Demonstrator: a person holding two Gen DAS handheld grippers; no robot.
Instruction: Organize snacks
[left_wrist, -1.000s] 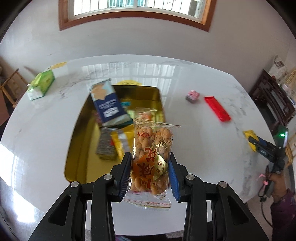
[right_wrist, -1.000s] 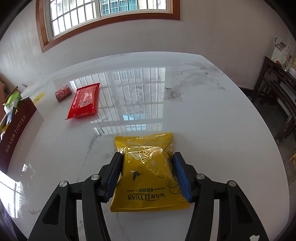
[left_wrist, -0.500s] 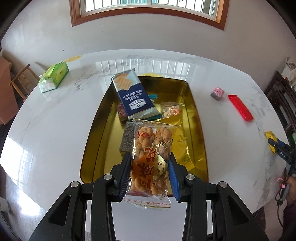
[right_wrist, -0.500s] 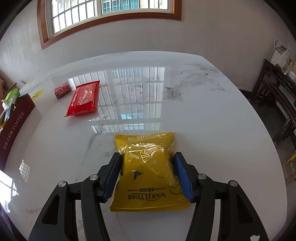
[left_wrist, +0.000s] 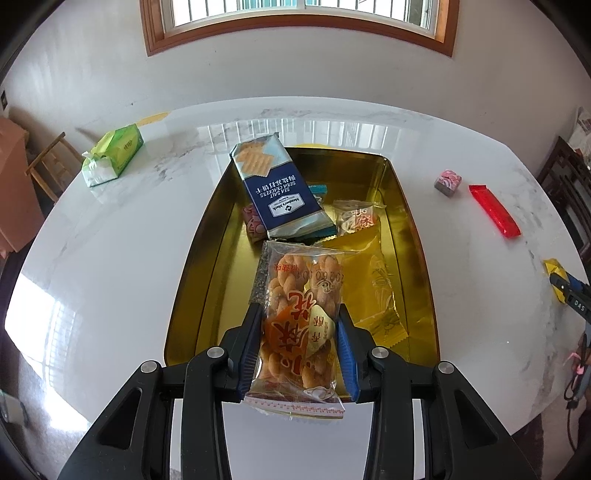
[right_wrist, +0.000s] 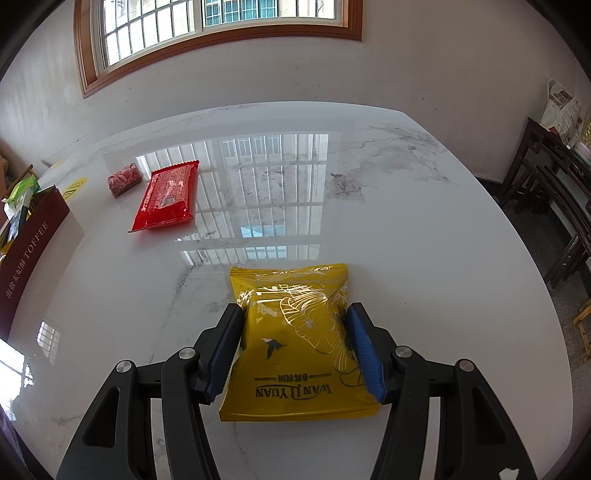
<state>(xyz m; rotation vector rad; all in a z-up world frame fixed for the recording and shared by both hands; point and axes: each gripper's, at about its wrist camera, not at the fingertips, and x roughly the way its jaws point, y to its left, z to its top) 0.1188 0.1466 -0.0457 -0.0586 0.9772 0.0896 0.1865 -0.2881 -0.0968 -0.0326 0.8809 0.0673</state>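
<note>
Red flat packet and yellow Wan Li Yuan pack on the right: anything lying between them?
No. In the right wrist view only bare glossy table separates the red flat packet from the yellow pack, which sits between the right gripper fingers.

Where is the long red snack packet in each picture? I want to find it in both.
Left wrist view: the red packet lies on the table at the far right, right of the gold tin.
Right wrist view: the red packet lies at upper left, far beyond the gripper.
Shared landmark: the small pink patterned snack sits just beside it in both views.
</note>
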